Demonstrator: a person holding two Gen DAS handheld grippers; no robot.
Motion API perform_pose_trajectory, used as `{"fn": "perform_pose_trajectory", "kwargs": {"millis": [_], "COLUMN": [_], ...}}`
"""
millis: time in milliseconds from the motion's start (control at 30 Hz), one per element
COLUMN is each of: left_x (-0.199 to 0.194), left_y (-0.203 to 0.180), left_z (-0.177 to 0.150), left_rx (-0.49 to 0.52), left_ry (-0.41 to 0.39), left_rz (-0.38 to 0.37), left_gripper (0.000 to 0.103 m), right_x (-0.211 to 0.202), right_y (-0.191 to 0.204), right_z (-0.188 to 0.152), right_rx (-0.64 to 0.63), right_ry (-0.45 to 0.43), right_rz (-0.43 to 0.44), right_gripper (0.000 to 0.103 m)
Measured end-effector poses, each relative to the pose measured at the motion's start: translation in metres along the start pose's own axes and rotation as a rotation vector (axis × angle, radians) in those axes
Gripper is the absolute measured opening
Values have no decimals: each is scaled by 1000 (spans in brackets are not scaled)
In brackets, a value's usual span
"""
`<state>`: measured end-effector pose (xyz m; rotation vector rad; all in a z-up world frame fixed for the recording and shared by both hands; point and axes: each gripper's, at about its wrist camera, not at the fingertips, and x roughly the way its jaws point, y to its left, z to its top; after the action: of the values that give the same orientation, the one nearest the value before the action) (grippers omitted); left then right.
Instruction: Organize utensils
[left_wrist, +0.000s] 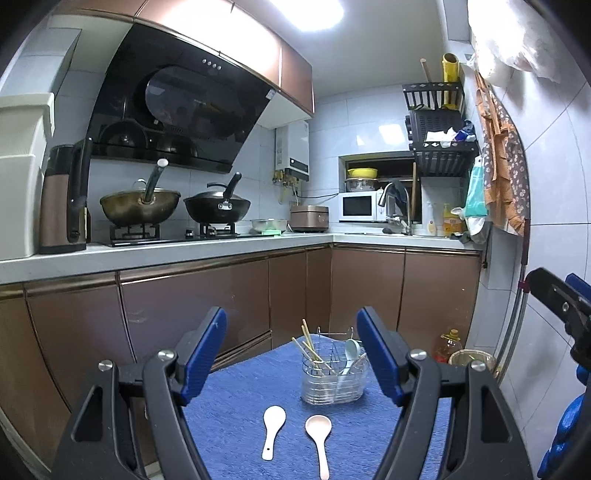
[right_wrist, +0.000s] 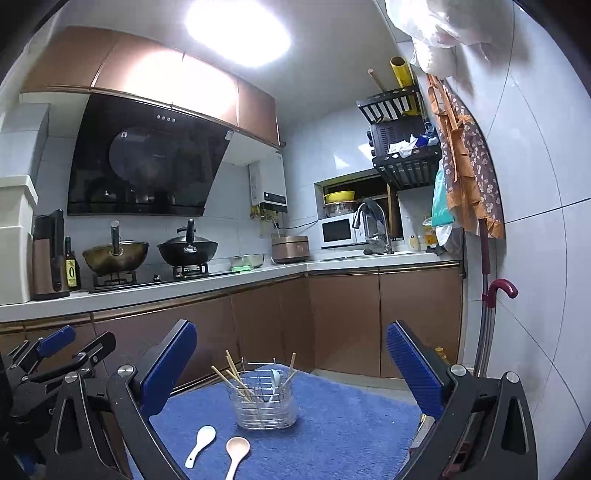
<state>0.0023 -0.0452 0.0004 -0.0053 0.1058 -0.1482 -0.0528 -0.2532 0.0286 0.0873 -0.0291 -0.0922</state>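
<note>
Two spoons lie in front of you in the left wrist view: a white ceramic soup spoon (left_wrist: 272, 430) and a pale pink plastic rice spoon (left_wrist: 320, 441), side by side on the blue fuzzy cloth (left_wrist: 240, 398), bowls pointing away from you, close but not touching. Just beyond them stands the clear plastic utensil holder with a wire insert (left_wrist: 334, 373), upright, with wooden chopsticks (left_wrist: 310, 349) leaning out to its left and a pale blue-white spoon (left_wrist: 350, 354) standing in its right part. Your left gripper (left_wrist: 291, 354) hovers above the cloth with its blue-padded fingers spread wide and nothing between them. Part of your right gripper shows at the right edge of this view.

From the right wrist view, the same holder (right_wrist: 266, 404) sits near the middle of the cloth (right_wrist: 351, 424), with the white spoon (right_wrist: 201, 445) and the pink spoon (right_wrist: 236, 454) just in front of it, to its left. Your right gripper (right_wrist: 291, 362) also has its fingers wide apart and empty, held above the cloth. Your left gripper (right_wrist: 74, 345) appears at the lower left of this view, beside the right one.
</note>
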Motion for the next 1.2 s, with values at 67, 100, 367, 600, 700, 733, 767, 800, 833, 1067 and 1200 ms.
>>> {"fn": "perform_pose_trajectory", "kwargs": {"millis": [67,100,367,600,700,733,767,800,833,1067,1200], "left_x": [4,6,15,23,28,29,31,32,33,56,72], "left_y": [2,4,25,20,16,15,13,11,8,2,1], "left_z": [-3,-3,-4,-10,-11,-12,-13,-13,-14,-25,-34], "left_rx": [-5,-4,-63,-26,-5,-1,12,28,47,64,70], "left_ry": [12,18,30,74,85,88,88,84,78,128,168], "left_rz": [3,2,15,27,46,49,53,63,75,84,98], "left_gripper": [72,72,72,72,72,72,72,72,72,72,72], "right_x": [6,9,20,26,33,35,38,41,46,71,85], "right_y": [0,0,15,13,9,8,5,4,1,-12,-14], "right_z": [-1,-1,-4,-6,-7,-9,-10,-11,-13,-30,-41], "right_rx": [3,10,-4,4,10,13,18,22,28,56,56], "right_ry": [4,11,23,38,49,52,59,66,77,147,189], "right_rz": [-7,-5,28,39,36,35,29,23,16,-1,3], "right_gripper": [103,103,103,103,103,103,103,103,103,103,103]}}
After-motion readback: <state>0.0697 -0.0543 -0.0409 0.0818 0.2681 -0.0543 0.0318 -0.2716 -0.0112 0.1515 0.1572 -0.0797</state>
